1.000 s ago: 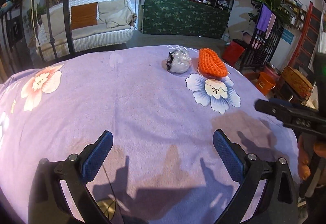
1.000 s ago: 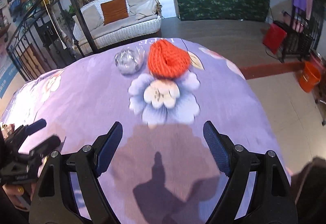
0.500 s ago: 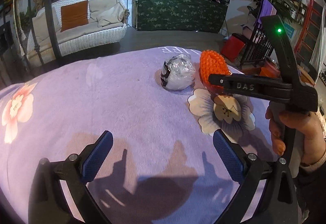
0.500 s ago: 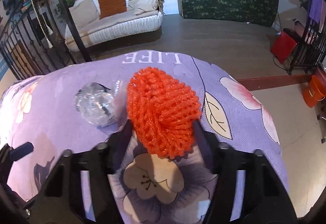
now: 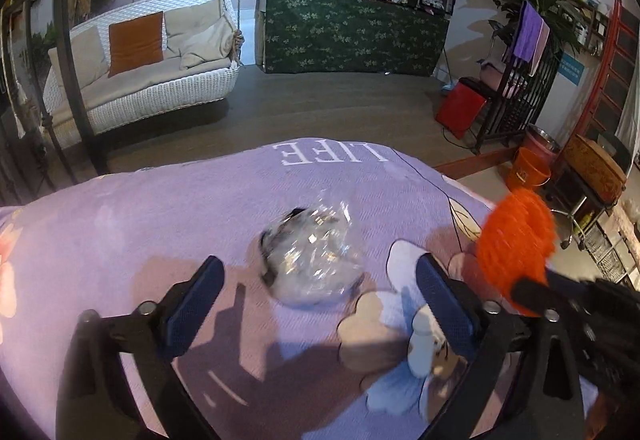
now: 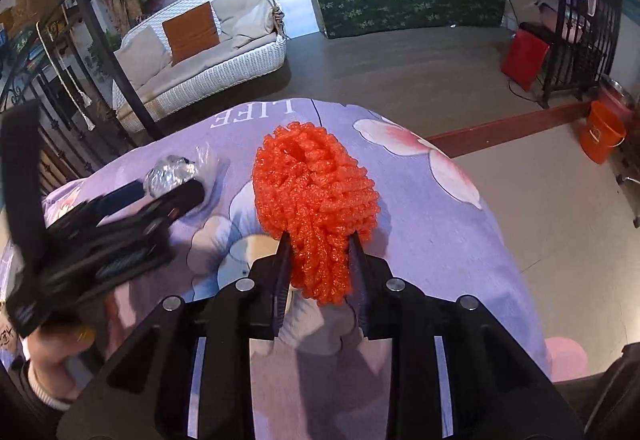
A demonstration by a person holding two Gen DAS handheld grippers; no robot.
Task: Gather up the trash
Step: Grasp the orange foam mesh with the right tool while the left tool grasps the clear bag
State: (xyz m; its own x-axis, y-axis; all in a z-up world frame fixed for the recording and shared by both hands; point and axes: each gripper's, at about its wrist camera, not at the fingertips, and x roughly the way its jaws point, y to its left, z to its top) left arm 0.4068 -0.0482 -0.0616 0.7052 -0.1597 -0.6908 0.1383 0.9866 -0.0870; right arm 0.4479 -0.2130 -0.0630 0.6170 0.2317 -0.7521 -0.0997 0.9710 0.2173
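A crumpled clear plastic wad (image 5: pixel 308 248) lies on the purple flowered cloth (image 5: pixel 160 224). My left gripper (image 5: pixel 318 272) straddles it, its jaws closing with the blue pads still apart from the plastic. An orange foam net (image 6: pixel 316 191) is squeezed at its near end by my right gripper (image 6: pixel 320 244), whose jaws are still closing on it. In the left wrist view the orange net (image 5: pixel 516 248) sits at the right, just past my left gripper's right finger. In the right wrist view the left gripper (image 6: pixel 168 187) and the plastic wad (image 6: pixel 168 169) are at the left.
The cloth's far edge (image 5: pixel 328 147) drops to a dark floor just beyond the trash. Further off stand a white wicker swing sofa (image 5: pixel 144 87), a green-draped counter (image 5: pixel 352 31), a red box (image 5: pixel 460 107) and an orange bucket (image 5: pixel 528 171).
My left gripper has come forward until the plastic wad sits between its fingers. My right gripper reached the orange net and narrowed its jaws onto it.
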